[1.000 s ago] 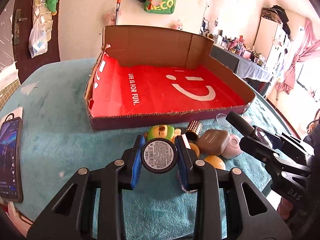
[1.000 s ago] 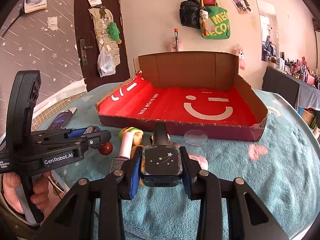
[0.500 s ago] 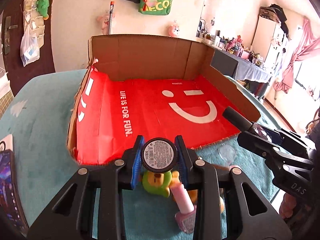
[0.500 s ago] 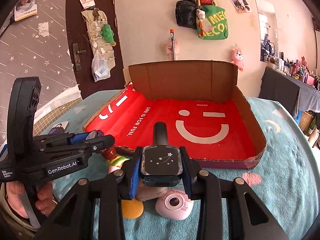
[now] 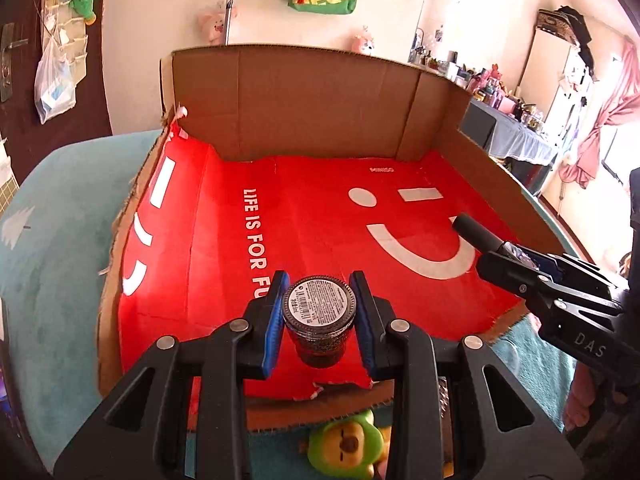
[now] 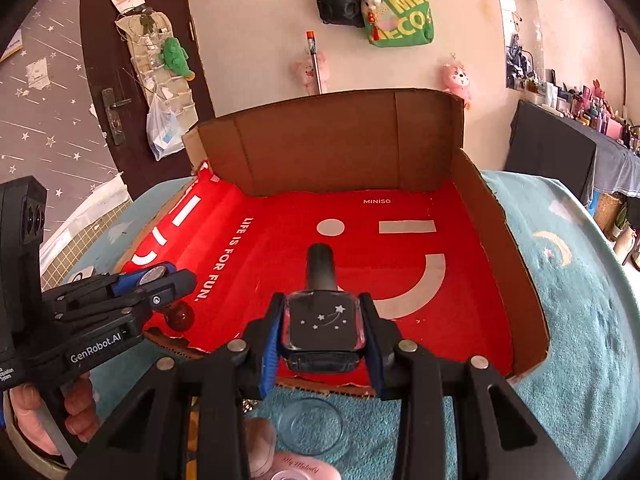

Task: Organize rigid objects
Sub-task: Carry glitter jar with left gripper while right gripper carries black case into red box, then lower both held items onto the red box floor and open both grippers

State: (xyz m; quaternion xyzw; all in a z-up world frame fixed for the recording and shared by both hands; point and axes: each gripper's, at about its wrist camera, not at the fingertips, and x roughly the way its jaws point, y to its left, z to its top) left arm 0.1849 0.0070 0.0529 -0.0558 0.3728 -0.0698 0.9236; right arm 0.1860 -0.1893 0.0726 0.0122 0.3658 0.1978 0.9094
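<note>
Jar (image 5: 319,312): we see it clamped in our left hand-held gripper (image 5: 319,316), hanging over the box's near red floor.
Bottle (image 6: 323,326): clamped in our right hand-held gripper (image 6: 322,328), cap pointing ahead.
Box (image 6: 344,148): just ahead of both, on the teal surface (image 6: 580,320).
Green toy (image 5: 346,446): below the left hand-held gripper, outside the box.

One box (image 5: 328,120), two bottles (image 5: 319,316) (image 6: 323,320)

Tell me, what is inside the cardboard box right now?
Nothing lies on the visible red lining of the cardboard box. The left gripper holds a small jar and the right gripper a dark bottle above its front part, hiding the floor beneath.
</note>
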